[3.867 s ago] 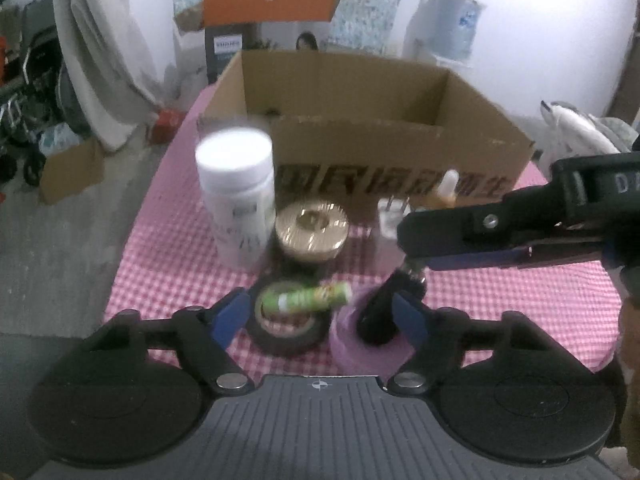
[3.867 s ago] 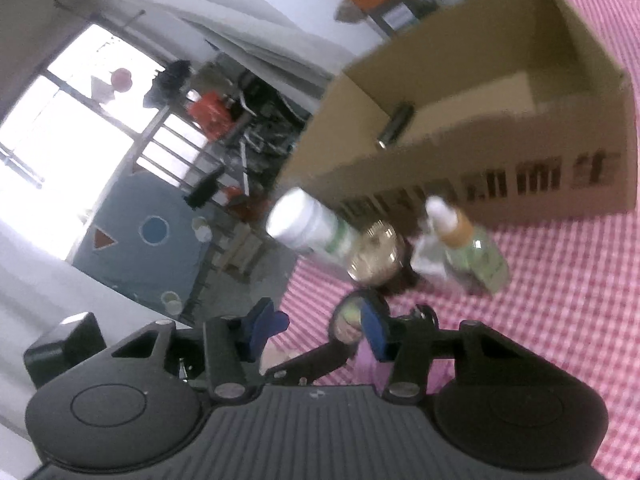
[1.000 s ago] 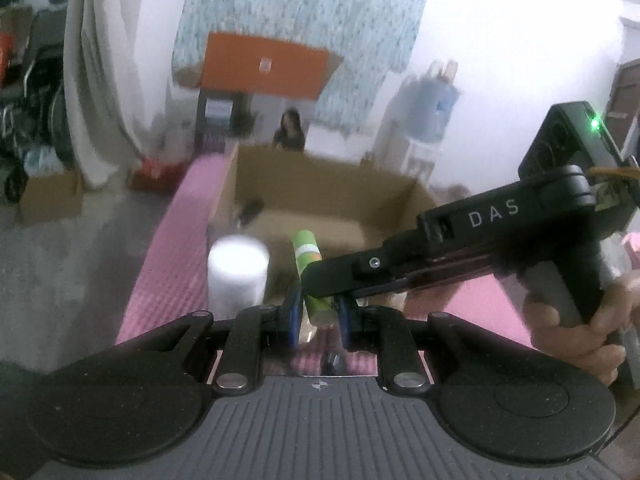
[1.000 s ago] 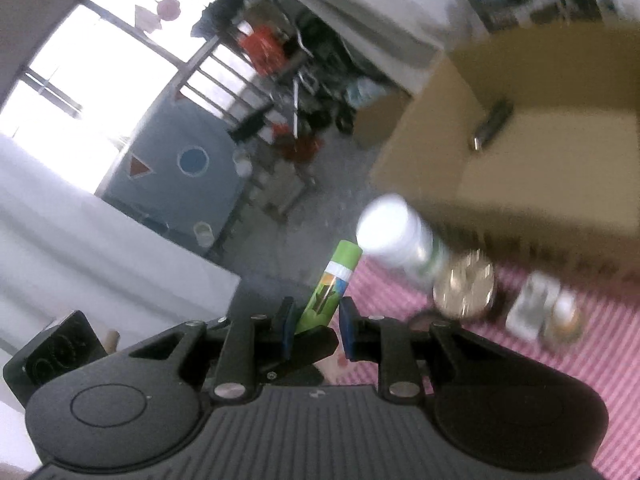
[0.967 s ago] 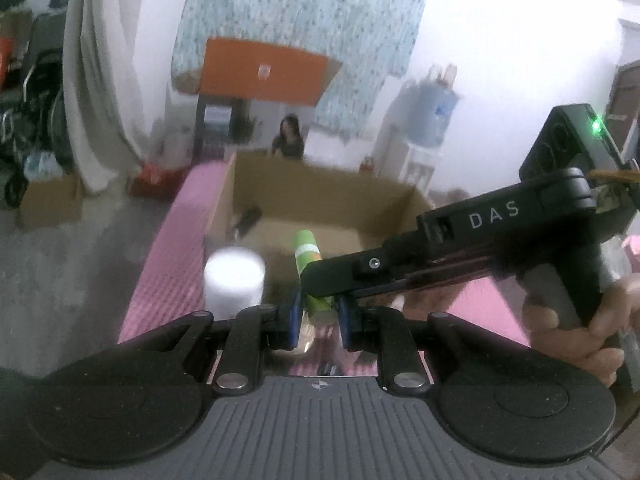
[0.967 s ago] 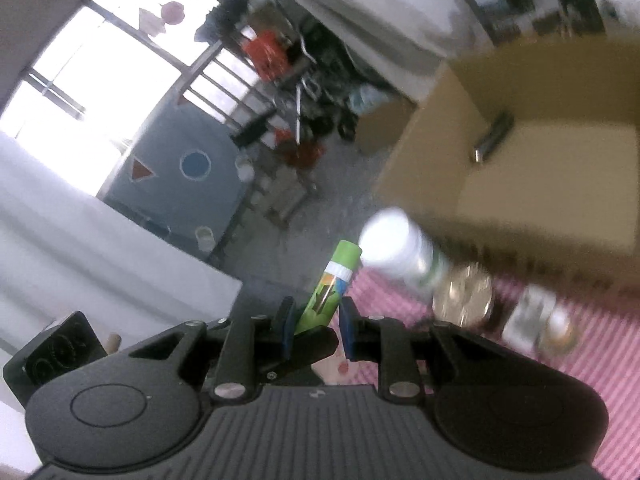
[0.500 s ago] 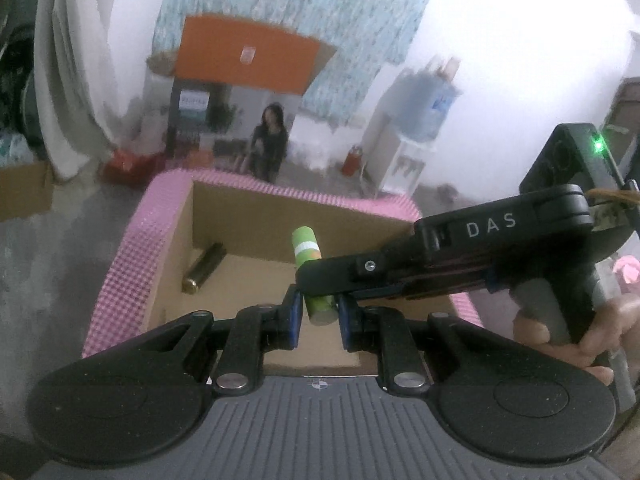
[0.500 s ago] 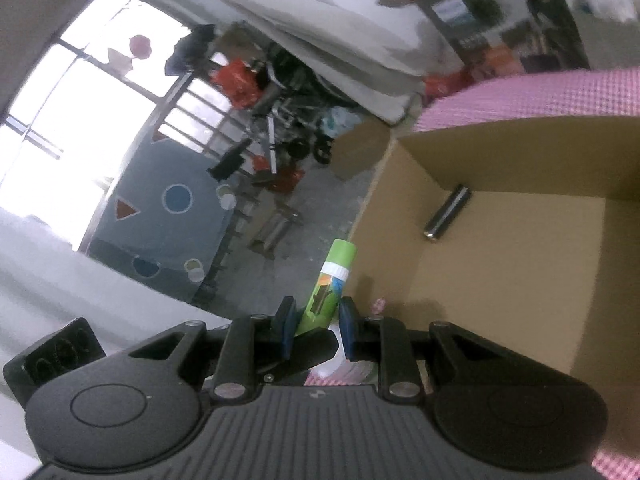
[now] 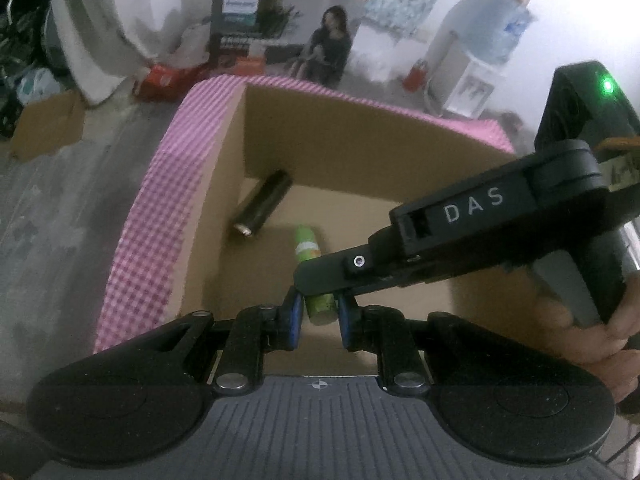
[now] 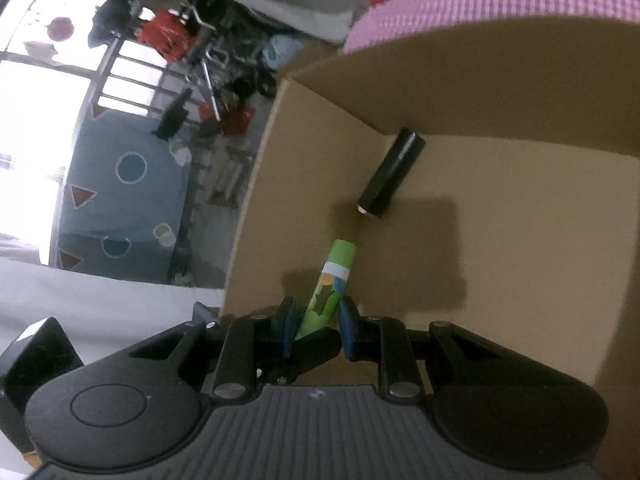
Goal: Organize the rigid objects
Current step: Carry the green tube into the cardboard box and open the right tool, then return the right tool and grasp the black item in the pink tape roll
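My right gripper (image 10: 313, 322) clamps a green cylindrical tube (image 10: 331, 286) over the brown cardboard box (image 10: 500, 240); a black cylinder (image 10: 391, 173) lies inside the box.

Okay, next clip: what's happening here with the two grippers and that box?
A person holds a gripper in each hand, and both the left gripper and the right gripper are shut on one small green glue-stick tube. They hold it over the open brown cardboard box on the pink checked tablecloth. A dark cylindrical tube lies on the box floor near the corner. The green tube is not yet released.
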`<state>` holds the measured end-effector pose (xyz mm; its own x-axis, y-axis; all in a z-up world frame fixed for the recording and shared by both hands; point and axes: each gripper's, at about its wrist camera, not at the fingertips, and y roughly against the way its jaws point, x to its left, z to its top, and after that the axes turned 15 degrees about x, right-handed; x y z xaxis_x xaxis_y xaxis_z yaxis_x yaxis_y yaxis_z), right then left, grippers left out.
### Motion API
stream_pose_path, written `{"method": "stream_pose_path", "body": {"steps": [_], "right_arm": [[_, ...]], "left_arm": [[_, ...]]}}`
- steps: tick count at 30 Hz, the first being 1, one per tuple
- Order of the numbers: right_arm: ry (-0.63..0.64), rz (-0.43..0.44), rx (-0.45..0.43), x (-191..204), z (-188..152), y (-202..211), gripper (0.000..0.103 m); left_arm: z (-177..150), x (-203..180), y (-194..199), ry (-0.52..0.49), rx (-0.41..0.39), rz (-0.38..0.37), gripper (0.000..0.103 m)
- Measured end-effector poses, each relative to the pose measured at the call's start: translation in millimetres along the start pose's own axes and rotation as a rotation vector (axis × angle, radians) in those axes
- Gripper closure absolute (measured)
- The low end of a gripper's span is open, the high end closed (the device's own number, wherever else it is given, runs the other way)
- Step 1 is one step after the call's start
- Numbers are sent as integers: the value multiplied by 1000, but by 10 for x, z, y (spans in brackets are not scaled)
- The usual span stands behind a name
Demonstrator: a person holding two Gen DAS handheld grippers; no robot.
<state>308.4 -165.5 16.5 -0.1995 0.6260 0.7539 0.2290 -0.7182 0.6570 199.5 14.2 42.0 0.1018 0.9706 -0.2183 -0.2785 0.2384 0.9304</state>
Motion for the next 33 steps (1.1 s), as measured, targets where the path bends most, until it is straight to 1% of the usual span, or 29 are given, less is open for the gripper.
{"method": "stream_pose_path", "body": {"steps": [2,4,6,9,12,14,16,18,21,24,26,30,32,33], "right_arm": [[-2,-10,22,-2,72,-96,78],[-1,-9,34,2,136,-164,78],[-5,-15,37,6,178,-185,78],[-26,-6,44,-32,211,-227,78],[-43,-16,56,-57,233,-290,78],[-51,-26,66,-71,236,-335,78],[-65,-27,71,-90,233,-353,78],[-67,-26,61,-61,228,-340,78],[-55,-25,28,-24,164,-239,78],[-27,-26,-13,21,62,-69,77],[-7,-27,-43,84,-81,66,77],[47,-37,-120,229,-452,353,76],[75,-41,-165,295,-703,500,74],[90,-46,-190,327,-843,566,71]], "left_arm": [[-1,27,-35,8,9,12,84],[9,1,-47,-7,3,50,84],[-13,-18,-51,-23,-1,65,83],[-42,-19,-21,-26,-8,55,81],[-78,-12,59,-27,-37,41,74],[-107,-20,126,-26,-62,40,66],[-110,-25,182,-26,-89,46,64],[-141,-28,255,-26,-108,41,63],[-183,-24,372,-19,-142,25,58],[-264,-54,502,-12,-185,8,53],[-335,-71,599,-11,-213,-7,49],[-517,-133,752,-12,-257,-47,44],[-629,-165,799,-16,-273,-68,41],[-702,-183,827,-18,-280,-80,40]]}}
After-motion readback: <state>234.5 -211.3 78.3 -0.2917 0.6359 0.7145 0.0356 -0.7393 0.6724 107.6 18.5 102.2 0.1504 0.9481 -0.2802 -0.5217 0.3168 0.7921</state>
